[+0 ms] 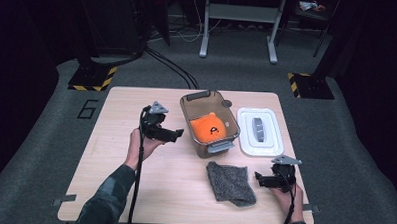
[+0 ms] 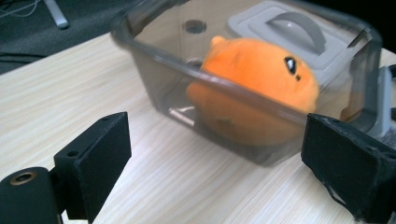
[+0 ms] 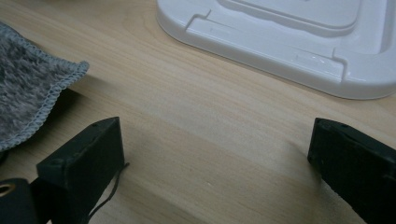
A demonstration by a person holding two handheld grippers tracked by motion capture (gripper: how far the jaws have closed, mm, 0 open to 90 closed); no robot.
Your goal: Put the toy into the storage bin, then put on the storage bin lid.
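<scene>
An orange plush toy (image 1: 209, 128) (image 2: 261, 79) lies inside a clear grey plastic bin (image 1: 208, 98) (image 2: 154, 51) at the table's middle. My left gripper (image 1: 177, 134) (image 2: 219, 163) hovers just left of the bin, pointing at its side wall, open with nothing between its jaws. The bin's white lid (image 1: 258, 131) (image 3: 299, 42) lies flat to the right of the bin. A grey cloth (image 1: 230, 183) (image 3: 28, 93) lies near the front edge. My right gripper (image 1: 259, 179) (image 3: 217, 163) rests low at the front right, between cloth and lid, open and holding nothing.
The light wooden table (image 1: 133, 190) has bare room at its left and front left. Grey carpet surrounds it, with cables (image 1: 173, 66) and a desk frame (image 1: 239, 23) behind.
</scene>
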